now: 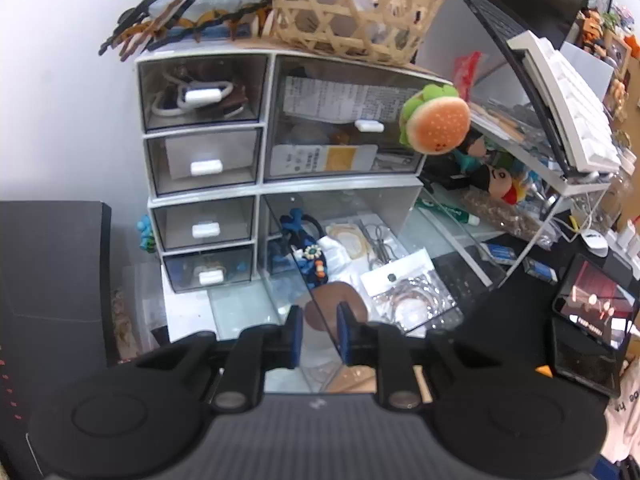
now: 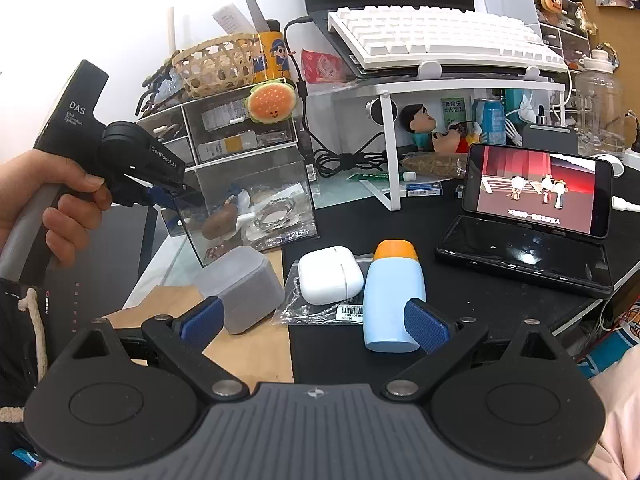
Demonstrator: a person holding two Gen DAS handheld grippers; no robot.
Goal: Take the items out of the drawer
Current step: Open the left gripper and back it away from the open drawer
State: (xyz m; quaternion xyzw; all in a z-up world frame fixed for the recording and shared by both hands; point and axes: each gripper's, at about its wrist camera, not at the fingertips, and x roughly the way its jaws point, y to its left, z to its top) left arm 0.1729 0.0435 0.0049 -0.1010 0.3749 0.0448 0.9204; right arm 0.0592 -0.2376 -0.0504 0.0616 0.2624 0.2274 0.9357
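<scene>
Our left gripper (image 1: 319, 330) is pinching the clear drawer's (image 2: 256, 204) front wall, the brown pouch (image 1: 334, 304) just inside; right gripper (image 2: 314, 322) hangs released. We should pull straight, gently.

Pale blue bottle (image 2: 394, 304) with orange cap, white earbud case (image 2: 331, 274), grey box (image 2: 240, 288), blue-padded tool (image 2: 316, 320).

Home desk: keyboard (image 2: 436, 36), plush toys (image 2: 440, 130).

The printing on the paper (image 1: 332, 100) behind the big drawer front is looking too small to read, and the basket (image 1: 352, 12) is getting cut off at the top edge.
</scene>
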